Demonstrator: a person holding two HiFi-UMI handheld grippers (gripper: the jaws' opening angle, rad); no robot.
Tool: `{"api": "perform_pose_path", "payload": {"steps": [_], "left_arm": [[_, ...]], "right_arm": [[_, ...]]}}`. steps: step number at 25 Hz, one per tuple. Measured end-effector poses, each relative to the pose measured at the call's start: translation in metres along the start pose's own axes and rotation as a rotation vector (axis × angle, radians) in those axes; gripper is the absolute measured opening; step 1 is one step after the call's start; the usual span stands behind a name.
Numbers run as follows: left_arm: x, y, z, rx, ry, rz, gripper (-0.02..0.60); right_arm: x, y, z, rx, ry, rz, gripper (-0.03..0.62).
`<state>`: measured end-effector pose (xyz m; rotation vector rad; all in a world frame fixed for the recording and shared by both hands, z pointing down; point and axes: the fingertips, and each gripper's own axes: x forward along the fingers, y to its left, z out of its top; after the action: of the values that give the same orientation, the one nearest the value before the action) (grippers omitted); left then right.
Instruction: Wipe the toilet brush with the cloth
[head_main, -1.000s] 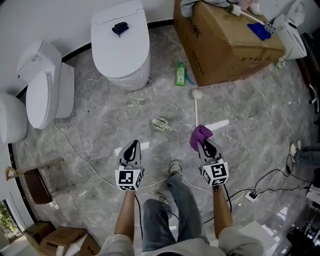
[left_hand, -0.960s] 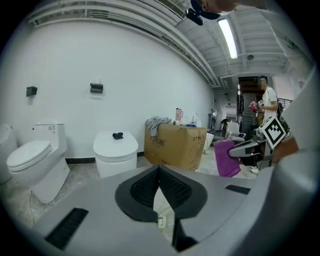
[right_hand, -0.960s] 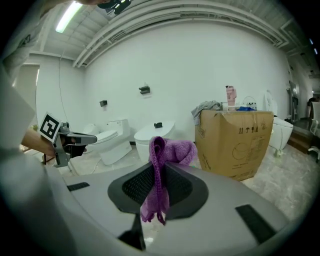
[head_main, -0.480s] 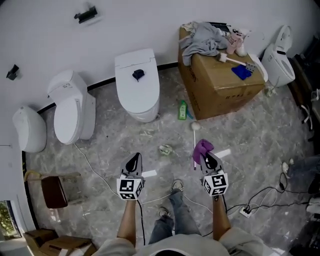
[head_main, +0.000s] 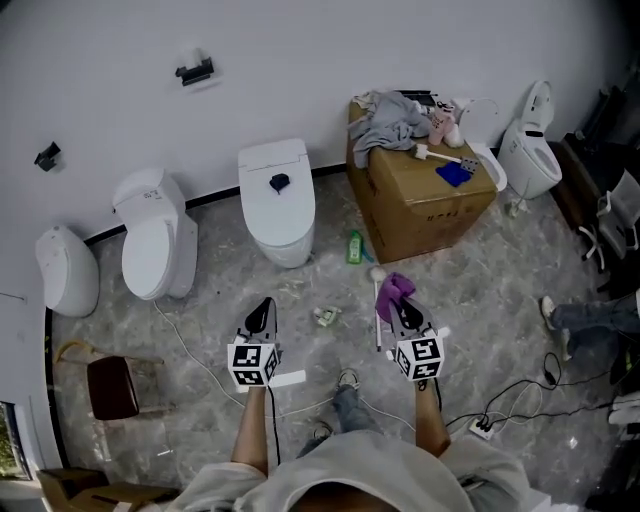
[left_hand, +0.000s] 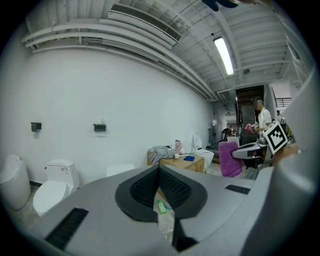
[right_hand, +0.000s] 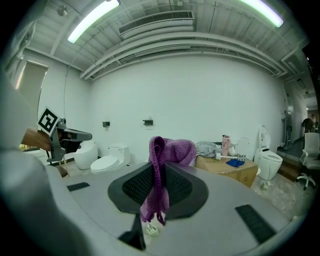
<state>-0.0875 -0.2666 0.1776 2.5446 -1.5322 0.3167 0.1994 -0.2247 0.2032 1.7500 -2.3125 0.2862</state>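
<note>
Right hand-held gripper (head_main: 398, 303) clamped on the purple knitted cloth (head_main: 393, 288), which is bunched above the jaws, likely as a ready wiping pad. Left hand-held gripper (head_main: 262, 312) closed, empty. White long-handled toilet brush (head_main: 378, 272) lies on the grey marbled floor (head_main: 200, 330) under the cloth, not yet lifted.

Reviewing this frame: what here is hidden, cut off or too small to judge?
- toilet brush: head view, only its white head and a sliver of handle show. The purple cloth and right gripper cover the rest.
- crumpled item on the floor: head view, too small to identify.
- dark object on the toilet lid: head view, too small to identify.
- person: head view, cut off by the right edge.
</note>
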Motion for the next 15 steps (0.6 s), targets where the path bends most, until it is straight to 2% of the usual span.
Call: {"api": "perform_pose_path", "payload": {"steps": [9, 15], "left_arm": [[-0.066, -0.003, 0.032, 0.014, -0.068, 0.013, 0.018], [-0.1, -0.014, 0.039, 0.023, -0.093, 0.007, 0.018]], "right_arm": [[-0.056, 0.018, 0.026, -0.019, -0.045, -0.038, 0.078], [-0.09, 0.031, 0.031, -0.011, -0.065, -0.057, 0.078]]}}
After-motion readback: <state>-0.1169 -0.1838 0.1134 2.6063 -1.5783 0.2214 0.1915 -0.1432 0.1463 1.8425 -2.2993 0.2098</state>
